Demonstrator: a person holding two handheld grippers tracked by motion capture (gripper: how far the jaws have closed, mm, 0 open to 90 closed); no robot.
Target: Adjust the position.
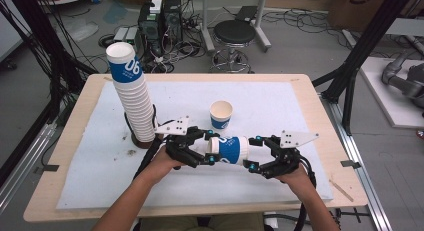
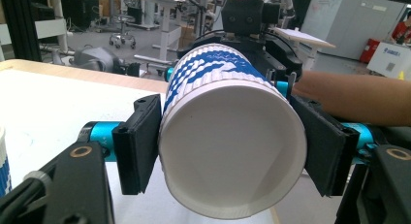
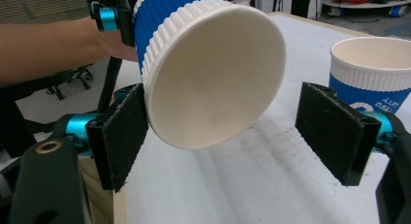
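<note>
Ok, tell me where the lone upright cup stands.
In the high view the upright cup stands on the white mat near the table's middle, just behind the sideways cup and right of the tall cup stack.

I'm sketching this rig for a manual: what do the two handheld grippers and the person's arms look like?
Both the left gripper and the right gripper are black linkage frames with turquoise joint caps and flat black rectangular pads. Each carries a grey three-cornered plate dotted with small holes and trails a black cable. The forearms are bare, with no sleeves or gloves showing.
</note>
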